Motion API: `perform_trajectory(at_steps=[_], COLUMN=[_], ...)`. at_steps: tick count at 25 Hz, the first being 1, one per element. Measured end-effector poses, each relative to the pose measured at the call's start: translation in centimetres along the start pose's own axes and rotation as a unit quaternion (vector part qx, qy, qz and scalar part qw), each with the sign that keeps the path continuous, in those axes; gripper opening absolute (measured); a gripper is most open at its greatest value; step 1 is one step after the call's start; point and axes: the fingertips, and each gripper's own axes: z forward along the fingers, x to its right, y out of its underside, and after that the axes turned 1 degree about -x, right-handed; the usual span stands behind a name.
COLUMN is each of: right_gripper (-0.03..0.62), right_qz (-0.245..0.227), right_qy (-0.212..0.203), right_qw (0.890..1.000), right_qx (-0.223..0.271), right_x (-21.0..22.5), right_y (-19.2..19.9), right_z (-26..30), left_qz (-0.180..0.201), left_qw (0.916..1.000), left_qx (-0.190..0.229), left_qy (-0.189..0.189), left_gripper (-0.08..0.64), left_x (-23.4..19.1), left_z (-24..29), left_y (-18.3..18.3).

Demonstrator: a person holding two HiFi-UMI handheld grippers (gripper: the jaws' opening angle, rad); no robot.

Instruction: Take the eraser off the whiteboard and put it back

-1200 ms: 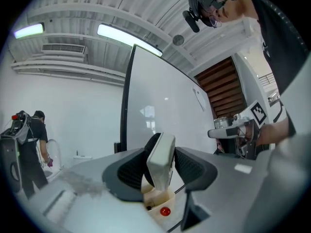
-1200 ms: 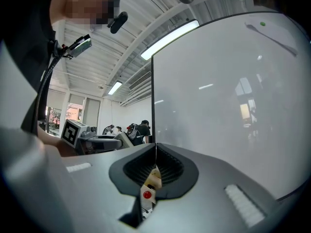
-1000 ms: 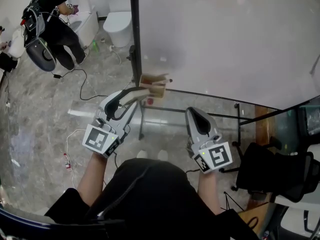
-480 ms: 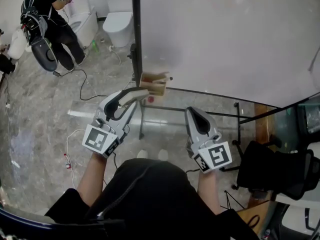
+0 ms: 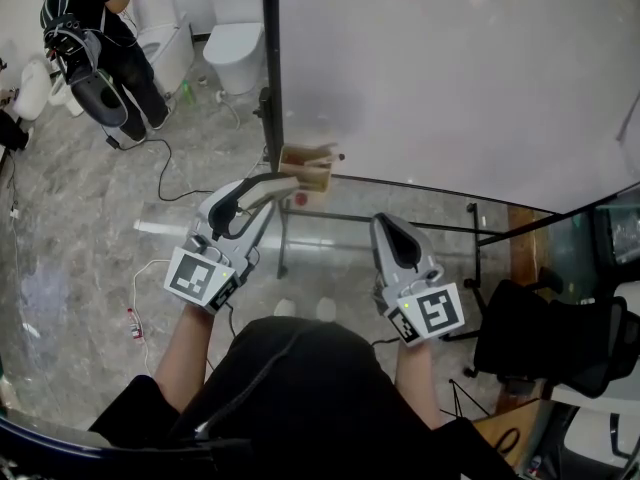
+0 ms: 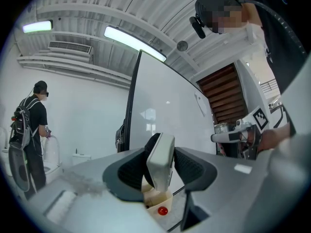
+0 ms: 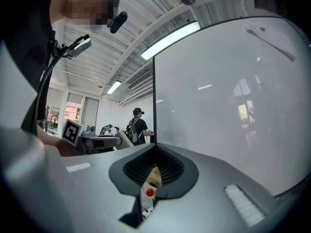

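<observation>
My left gripper (image 5: 283,182) is shut on the eraser (image 6: 161,161), a pale grey block standing upright between the black pads. It hovers just short of the whiteboard (image 5: 450,68), at the lower left corner by the black frame post (image 5: 270,58). A small wooden holder (image 5: 308,165) hangs on the board's bottom edge right beyond the jaws, with a red knob (image 6: 162,210) under it. The eraser is apart from the board face. My right gripper (image 5: 392,228) is further right and nearer to me, shut with nothing in it. Through its narrow slit the wooden holder (image 7: 151,178) shows.
The whiteboard stands on a black metal frame (image 5: 400,230) over a marble floor. Two toilets (image 5: 235,43) stand at the back left, where a person with a backpack (image 5: 95,38) bends over. A cable (image 5: 170,173) lies on the floor. A black office chair (image 5: 560,348) is at right.
Neither gripper has moved and the eraser stays in the left jaws. Only the person at the back left has shifted slightly.
</observation>
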Motion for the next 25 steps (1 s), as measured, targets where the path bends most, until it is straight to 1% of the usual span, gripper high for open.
perform_trajectory(at_steps=[10,19,25], right_gripper=[0.011,0.011,0.011], right_qz=[0.001,0.002,0.003], right_qy=[0.006,0.014,0.024], right_qw=[1.000,1.000,1.000], right_qx=[-0.002,0.000,-0.003], right_x=[0.8,1.7,2.6], right_y=[0.2,0.3,0.4], right_z=[0.0,-0.3,-0.7], left_qz=[0.008,0.025,0.028], left_qw=[0.9997,0.9987,0.9977], left_qx=[-0.020,-0.036,-0.046], left_qy=[0.009,0.027,0.040], left_gripper=[0.195,0.195,0.196], left_x=[0.1,0.7,0.8], left_z=[1.5,3.2,4.3], left_y=[1.1,2.3,3.1])
